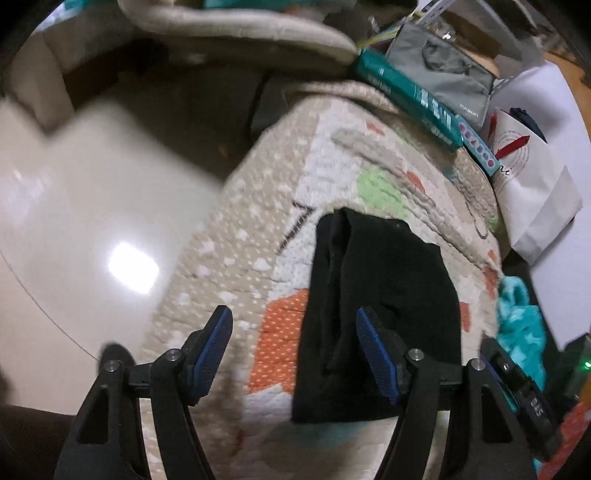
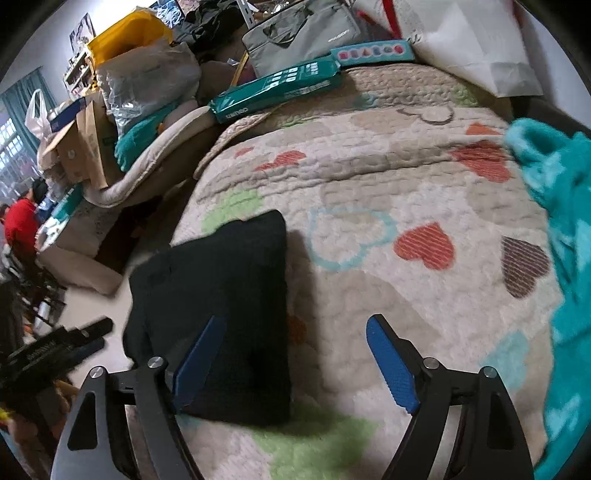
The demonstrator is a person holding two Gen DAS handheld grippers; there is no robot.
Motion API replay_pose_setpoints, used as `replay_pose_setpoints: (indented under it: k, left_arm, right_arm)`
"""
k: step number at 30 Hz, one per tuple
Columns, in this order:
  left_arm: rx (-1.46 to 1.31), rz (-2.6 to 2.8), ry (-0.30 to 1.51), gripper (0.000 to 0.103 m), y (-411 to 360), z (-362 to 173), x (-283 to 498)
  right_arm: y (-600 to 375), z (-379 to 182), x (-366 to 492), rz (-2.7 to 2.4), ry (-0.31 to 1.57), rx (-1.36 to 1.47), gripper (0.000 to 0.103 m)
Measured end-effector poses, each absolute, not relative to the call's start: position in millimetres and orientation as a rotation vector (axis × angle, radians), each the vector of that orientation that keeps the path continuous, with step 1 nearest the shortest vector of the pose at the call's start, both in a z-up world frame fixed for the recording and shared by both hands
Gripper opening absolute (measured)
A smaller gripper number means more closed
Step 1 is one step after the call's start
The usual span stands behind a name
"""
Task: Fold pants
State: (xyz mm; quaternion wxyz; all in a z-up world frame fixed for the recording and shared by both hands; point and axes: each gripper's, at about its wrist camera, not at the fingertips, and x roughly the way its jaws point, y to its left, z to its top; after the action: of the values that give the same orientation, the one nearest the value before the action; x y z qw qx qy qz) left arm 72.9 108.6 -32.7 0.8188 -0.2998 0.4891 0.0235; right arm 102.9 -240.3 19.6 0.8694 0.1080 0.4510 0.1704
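The black pants (image 1: pixel 380 314) lie folded into a compact rectangle on the heart-patterned quilt (image 1: pixel 258 229). In the right wrist view the folded pants (image 2: pixel 221 302) sit near the quilt's left edge. My left gripper (image 1: pixel 295 354) is open and empty, hovering above the pants' left edge. My right gripper (image 2: pixel 295 365) is open and empty, above the pants' right edge and the quilt (image 2: pixel 406 192).
A shiny floor (image 1: pixel 74 221) lies left of the bed. Teal boxes (image 2: pixel 280 88), a grey bag (image 2: pixel 299 33) and a white paper bag (image 2: pixel 476 40) crowd the far end. A teal blanket (image 2: pixel 565 240) lies on the right. Cluttered boxes (image 2: pixel 92 136) stand at left.
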Motion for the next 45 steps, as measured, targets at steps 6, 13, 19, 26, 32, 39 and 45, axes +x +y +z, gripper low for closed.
replay_pose_setpoints:
  k: [6, 13, 19, 26, 32, 39, 45]
  left_arm:
    - [-0.653, -0.04, 1.119, 0.069, 95.8, -54.5, 101.1]
    - [-0.661, -0.136, 1.111, 0.077, 85.6, -63.3, 121.4]
    - [-0.593, -0.179, 1.105, 0.08, 70.3, -67.0, 130.6]
    - [-0.546, -0.206, 1.063, 0.036, 62.9, -47.6, 114.4]
    - [-0.582, -0.206, 1.043, 0.036, 64.1, -28.7, 125.9]
    - [-0.516, -0.205, 1.024, 0.036, 45.5, -5.4, 175.4]
    - [-0.475, -0.195, 1.041, 0.036, 27.5, -13.9, 221.7]
  right_arm:
    - [-225.7, -0.8, 150.8, 0.441, 1.03, 0.315, 0.088]
    - [-210.7, -33.9, 186.8, 0.505, 1.129, 0.467, 0.089]
    - [-194.9, -46.3, 201.2, 0.597, 1.163, 0.502, 0.094]
    - [-175.4, -19.7, 190.4, 0.68, 1.144, 0.393, 0.051]
    - [-173.6, 14.2, 189.7, 0.717, 1.08, 0.381, 0.043]
    - [-186.5, 39.2, 213.7, 0.68, 1.017, 0.354, 0.043]
    - [-205.0, 35.7, 250.0, 0.616, 1.013, 0.368, 0.043]
